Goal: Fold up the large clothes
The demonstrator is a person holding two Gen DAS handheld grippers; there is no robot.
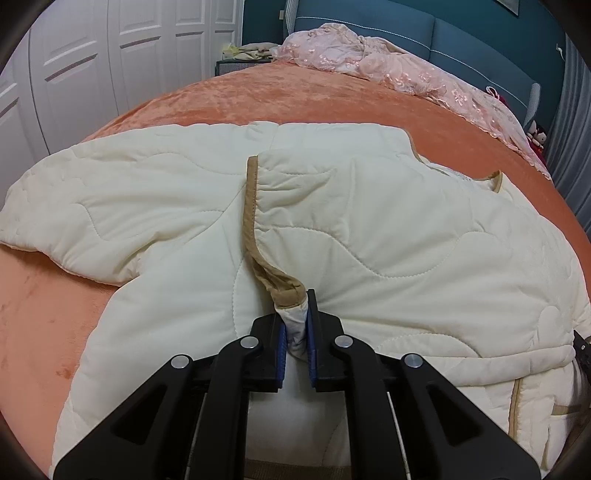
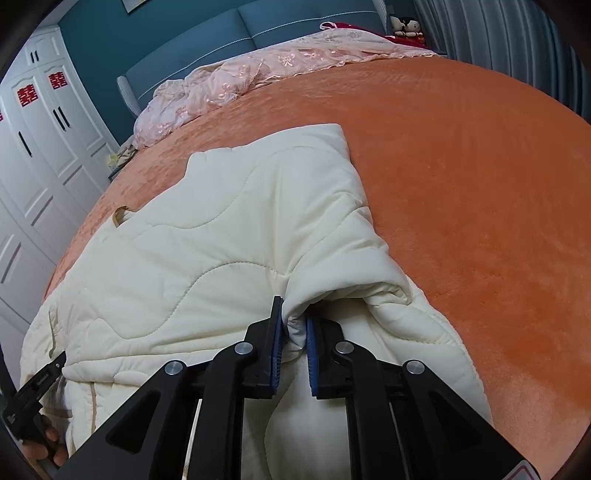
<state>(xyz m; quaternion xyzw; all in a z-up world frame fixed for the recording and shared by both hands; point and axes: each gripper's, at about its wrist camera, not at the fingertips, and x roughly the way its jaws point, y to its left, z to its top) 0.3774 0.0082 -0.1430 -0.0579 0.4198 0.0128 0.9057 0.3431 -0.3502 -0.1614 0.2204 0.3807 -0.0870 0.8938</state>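
A large cream quilted jacket (image 1: 369,221) with tan trim lies spread on the orange bed; it also shows in the right wrist view (image 2: 221,240). My left gripper (image 1: 295,325) is shut on the jacket's tan-trimmed front edge (image 1: 284,288) near the hem. One sleeve (image 1: 92,206) stretches out to the left. My right gripper (image 2: 295,328) is shut on a pinch of the jacket's fabric beside a bunched fold (image 2: 384,291). Another sleeve (image 2: 295,155) lies pointing away. The left gripper's body (image 2: 33,391), held by a hand, shows at the lower left of the right wrist view.
The orange bedspread (image 2: 461,184) extends far to the right and ahead. A pink lace cover (image 1: 388,62) is heaped by the blue headboard (image 1: 461,40). White wardrobe doors (image 2: 33,177) stand on the left. Plush dolls (image 2: 406,27) sit by grey curtains (image 2: 517,48).
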